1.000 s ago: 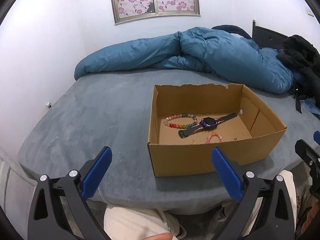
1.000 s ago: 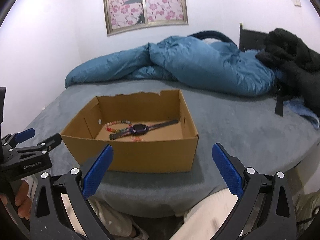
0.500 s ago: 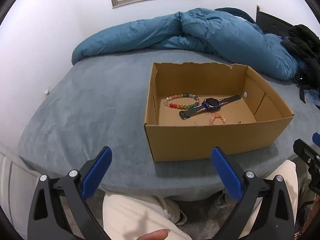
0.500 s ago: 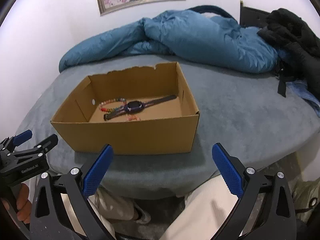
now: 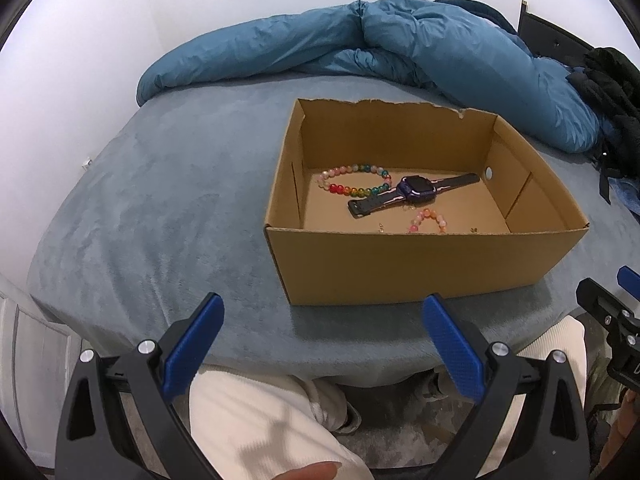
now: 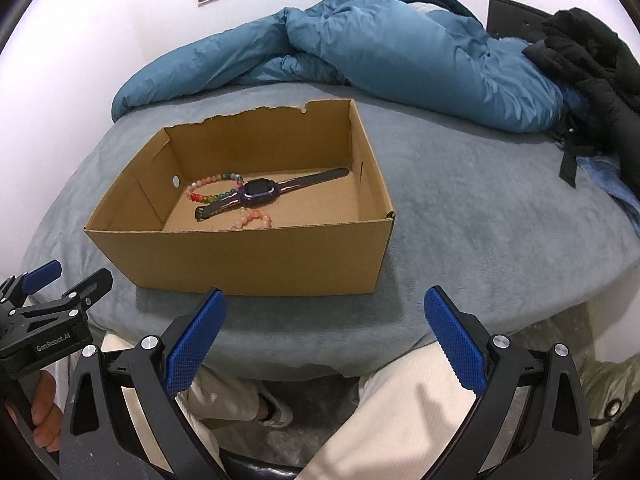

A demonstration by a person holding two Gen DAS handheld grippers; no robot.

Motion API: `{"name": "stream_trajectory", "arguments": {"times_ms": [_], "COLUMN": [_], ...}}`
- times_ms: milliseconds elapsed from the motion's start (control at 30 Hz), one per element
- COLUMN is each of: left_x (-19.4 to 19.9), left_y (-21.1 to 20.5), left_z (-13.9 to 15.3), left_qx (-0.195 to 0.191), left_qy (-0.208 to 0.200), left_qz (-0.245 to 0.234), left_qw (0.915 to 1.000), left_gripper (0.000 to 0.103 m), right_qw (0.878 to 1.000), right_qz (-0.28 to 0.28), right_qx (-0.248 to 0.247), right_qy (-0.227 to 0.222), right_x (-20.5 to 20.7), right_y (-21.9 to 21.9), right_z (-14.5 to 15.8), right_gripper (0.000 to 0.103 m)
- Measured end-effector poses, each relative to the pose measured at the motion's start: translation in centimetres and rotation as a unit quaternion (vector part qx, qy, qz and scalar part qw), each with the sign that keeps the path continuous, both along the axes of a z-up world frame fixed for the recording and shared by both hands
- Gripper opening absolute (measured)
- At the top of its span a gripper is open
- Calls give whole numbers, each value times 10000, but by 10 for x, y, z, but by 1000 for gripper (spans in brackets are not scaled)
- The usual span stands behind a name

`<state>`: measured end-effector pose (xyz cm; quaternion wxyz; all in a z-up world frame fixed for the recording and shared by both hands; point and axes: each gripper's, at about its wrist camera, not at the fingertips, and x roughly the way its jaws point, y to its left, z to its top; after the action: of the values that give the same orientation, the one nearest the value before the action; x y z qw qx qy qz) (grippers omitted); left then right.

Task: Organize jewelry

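Observation:
An open cardboard box (image 5: 412, 268) (image 6: 256, 260) sits on the grey bed near its front edge. Inside lie a rainbow bead bracelet (image 5: 354, 179) (image 6: 212, 188), a purple smartwatch with a dark strap (image 5: 416, 192) (image 6: 260, 193), and a small pink bead bracelet (image 5: 428, 219) (image 6: 252, 218). Tiny gold pieces rest on the box floor. My left gripper (image 5: 320, 344) is open and empty, held just in front of the box. My right gripper (image 6: 324, 336) is also open and empty, level with the box's right front corner.
A crumpled blue duvet (image 5: 380, 48) (image 6: 380, 48) lies across the far side of the bed. Black clothing (image 6: 592, 56) is piled at the far right. A person's legs in cream trousers (image 5: 260, 420) (image 6: 400, 408) are below both grippers, under the bed edge.
Both grippers have tilted downward and come closer over the bed edge, so the box looks larger and its inside shows more. The jewelry has not moved.

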<state>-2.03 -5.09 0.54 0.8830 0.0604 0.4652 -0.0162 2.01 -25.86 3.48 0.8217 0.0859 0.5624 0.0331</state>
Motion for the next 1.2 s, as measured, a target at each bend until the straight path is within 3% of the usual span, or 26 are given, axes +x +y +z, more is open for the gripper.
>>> {"name": "stream_trajectory", "arguments": {"times_ms": [1200], "left_x": [10], "left_y": [3], "left_z": [-9], "left_qx": [148], "left_qy": [249], "left_qz": [165], "left_qw": [9994], "left_gripper": [97], "right_qw": [9987], "right_qz": [-63], "right_qx": [-119], "right_qy": [482], "right_x": [4], "right_y": [-13], "right_z": [-18], "right_gripper": [95]}}
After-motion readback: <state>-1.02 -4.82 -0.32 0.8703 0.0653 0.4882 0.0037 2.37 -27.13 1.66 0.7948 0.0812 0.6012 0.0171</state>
